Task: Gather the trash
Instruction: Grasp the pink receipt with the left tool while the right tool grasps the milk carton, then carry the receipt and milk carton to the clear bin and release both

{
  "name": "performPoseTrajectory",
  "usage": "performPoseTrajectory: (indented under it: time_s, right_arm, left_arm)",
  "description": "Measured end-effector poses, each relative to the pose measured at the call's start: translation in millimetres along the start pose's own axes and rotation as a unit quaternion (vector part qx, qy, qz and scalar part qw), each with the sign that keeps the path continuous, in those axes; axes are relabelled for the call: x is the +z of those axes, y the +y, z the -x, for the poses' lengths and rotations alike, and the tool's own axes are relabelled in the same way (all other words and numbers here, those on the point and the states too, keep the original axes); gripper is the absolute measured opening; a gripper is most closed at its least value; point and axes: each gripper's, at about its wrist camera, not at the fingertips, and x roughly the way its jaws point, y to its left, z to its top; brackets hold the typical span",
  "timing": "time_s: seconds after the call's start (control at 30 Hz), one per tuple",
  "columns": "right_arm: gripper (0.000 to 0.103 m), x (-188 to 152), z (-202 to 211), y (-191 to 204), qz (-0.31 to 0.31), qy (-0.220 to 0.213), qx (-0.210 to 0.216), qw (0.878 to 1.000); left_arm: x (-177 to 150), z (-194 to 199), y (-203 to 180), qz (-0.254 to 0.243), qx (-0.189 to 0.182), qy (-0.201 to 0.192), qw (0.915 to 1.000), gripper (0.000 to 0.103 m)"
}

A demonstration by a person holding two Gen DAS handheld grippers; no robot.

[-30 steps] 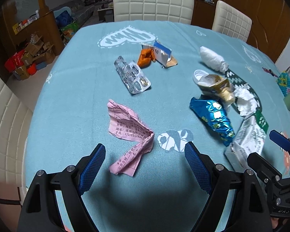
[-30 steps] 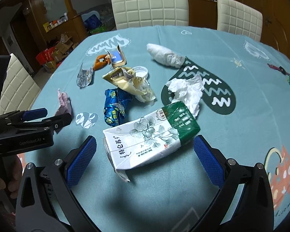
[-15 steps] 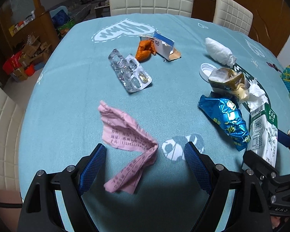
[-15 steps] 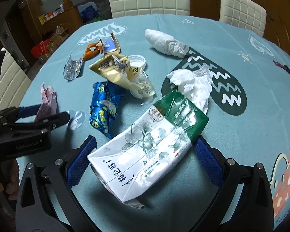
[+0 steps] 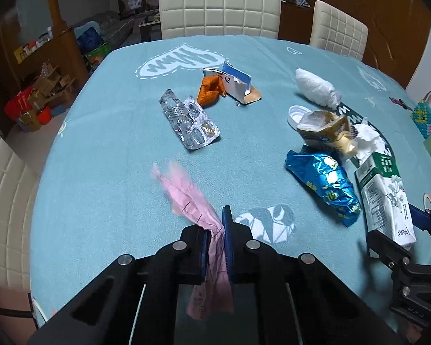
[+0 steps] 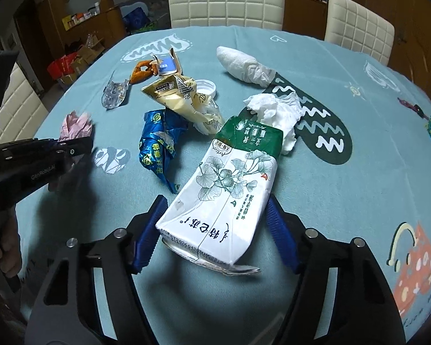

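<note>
My left gripper (image 5: 216, 230) is shut on a crumpled pink paper slip (image 5: 186, 195), lifted slightly off the teal tablecloth (image 5: 100, 172); the slip also shows in the right wrist view (image 6: 74, 122). My right gripper (image 6: 212, 224) has closed on a white and green carton (image 6: 230, 184), its blue pads (image 6: 150, 227) touching both sides. Loose trash lies beyond: a blue foil wrapper (image 5: 324, 184), a beige wrapper (image 5: 321, 130), a silver blister pack (image 5: 189, 123), white tissue (image 6: 275, 109).
An orange wrapper (image 5: 211, 90) and a torn blue and white box (image 5: 235, 82) lie mid-table. A rolled white bundle (image 5: 316, 90) and a white lid (image 5: 297, 115) lie to the right. Cream chairs (image 5: 219, 8) stand at the far edge.
My left gripper has shut on the pink slip, which now hangs between the pads. My right gripper has narrowed onto the carton, which has turned lengthwise between the fingers.
</note>
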Motion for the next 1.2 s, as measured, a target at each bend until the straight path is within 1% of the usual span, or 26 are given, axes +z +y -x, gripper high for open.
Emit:
performPoseTrajectory:
  time_s: [0.07,0.1,0.13,0.27,0.5,0.67,0.8,1.03,1.2]
  right_arm:
    - [0.067,0,5,0,0.004,-0.005,-0.004,1.000]
    - [0.064,0,8,0,0.007,-0.009,-0.006,1.000]
    - [0.058,0,11,1,0.011,-0.012,-0.006,1.000]
    - [0.057,0,25,5,0.026,-0.027,-0.003,0.999]
    - [0.056,1,52,22,0.057,-0.066,0.008,0.996]
    - [0.056,4,68,50,0.101,-0.092,0.033,0.990]
    - [0.056,9,72,76,0.131,-0.098,0.061,0.985]
    - [0.056,13,72,124,0.185,-0.102,0.109,0.971]
    - [0.056,14,68,162,0.227,-0.101,0.146,0.957]
  left_arm:
    - [-3,8,-3,-0.006,0.004,-0.010,0.9999,0.010]
    - [-3,10,-4,-0.008,0.004,-0.013,0.9999,0.010]
    - [-3,14,-6,-0.009,0.004,-0.016,0.9998,0.010]
    - [-6,30,-8,-0.006,0.006,-0.031,0.9995,0.010]
    - [-17,59,2,0.007,0.020,-0.053,0.9984,0.010]
    - [-28,78,16,0.026,0.035,-0.064,0.9970,0.010]
    - [-40,94,34,0.047,0.056,-0.072,0.9947,0.010]
    - [-64,117,74,0.095,0.101,-0.080,0.9870,0.010]
    - [-80,130,102,0.130,0.131,-0.080,0.9795,0.010]
